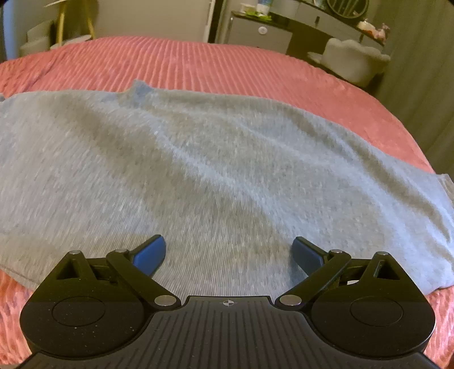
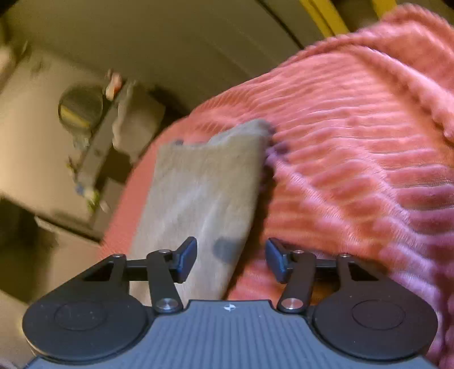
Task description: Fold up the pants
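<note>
Grey knit pants point(image 1: 198, 159) lie spread flat across a pink ribbed bedspread point(image 1: 198, 59), filling most of the left wrist view. My left gripper point(image 1: 228, 244) hovers over their near part, open wide, with nothing between its blue pads. In the right wrist view, which is tilted and blurred, a narrow end of the pants point(image 2: 204, 184) runs away from the camera over the bedspread point(image 2: 354, 147). My right gripper point(image 2: 231, 249) is open. The cloth's edge passes between its fingers, and neither pad presses on it.
Past the bed's far edge stand a dark dresser point(image 1: 264, 25) with small items on top and a pale upholstered chair point(image 1: 354, 56). A stand with yellow legs point(image 1: 63, 25) is at the far left. The bed's right edge point(image 1: 420, 147) drops off near a curtain.
</note>
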Demonstrator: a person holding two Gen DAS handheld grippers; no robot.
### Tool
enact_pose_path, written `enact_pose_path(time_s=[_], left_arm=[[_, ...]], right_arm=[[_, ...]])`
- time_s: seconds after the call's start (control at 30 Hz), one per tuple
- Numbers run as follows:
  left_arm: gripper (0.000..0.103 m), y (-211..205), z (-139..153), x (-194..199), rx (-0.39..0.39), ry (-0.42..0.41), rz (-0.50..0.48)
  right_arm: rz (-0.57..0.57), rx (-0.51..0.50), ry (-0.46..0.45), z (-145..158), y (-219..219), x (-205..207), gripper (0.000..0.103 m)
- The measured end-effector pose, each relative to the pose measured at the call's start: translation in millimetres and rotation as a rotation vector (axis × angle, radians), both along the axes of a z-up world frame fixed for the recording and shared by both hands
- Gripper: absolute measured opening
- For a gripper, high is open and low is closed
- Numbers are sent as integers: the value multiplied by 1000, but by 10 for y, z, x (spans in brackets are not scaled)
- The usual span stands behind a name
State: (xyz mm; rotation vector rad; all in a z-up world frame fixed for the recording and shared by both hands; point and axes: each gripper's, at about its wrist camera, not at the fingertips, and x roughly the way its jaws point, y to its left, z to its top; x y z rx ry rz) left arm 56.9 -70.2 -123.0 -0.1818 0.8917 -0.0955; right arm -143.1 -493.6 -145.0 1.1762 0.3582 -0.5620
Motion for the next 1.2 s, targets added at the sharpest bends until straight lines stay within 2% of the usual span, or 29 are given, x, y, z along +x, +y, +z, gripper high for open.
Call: enact_pose_path(time_s=[0.1,0.3,0.43,0.53,0.57,0.6,0.7,0.8,0.9,1.07,1.1,1.2], left_arm=[[100,-12,-8,5,5,-3,-1],[101,-27,-8,1,4,-10,2],[101,1,-8,21,-19,-13,12],[101,-12,-7,29,-13,-12,10],[101,-17,-6,31,-9,-12,9],[101,-22,-7,31,-7,-12,8],[101,-26,-8,31,-6,-12,9],[102,-25,-7,32,-8,-12,9],[102,-27,-8,38,-11,-10,10],[102,-20,-5,44,-17,-9,11],[102,-17,-4,43,-21,-9,14],[102,26,4,45,-54,-10,26]], right_arm=[[-26,27,-58,-80,-116,10,47],[-26,-19,-84,-100,-306,252,46],[-49,-39,-132,-108,-381,247,45],[-55,-72,-121,-140,-411,289,28],[-67,-77,-112,-174,-418,290,15],[-77,-72,-106,-218,-434,308,12],[-75,-70,-115,-189,-434,297,12],[-57,-127,-120,-119,-387,322,12],[-50,-80,-157,-192,-451,362,16],[-58,-65,-146,-226,-468,391,12],[-66,-51,-156,-204,-461,371,11],[-82,5,-270,-182,-442,292,10]])
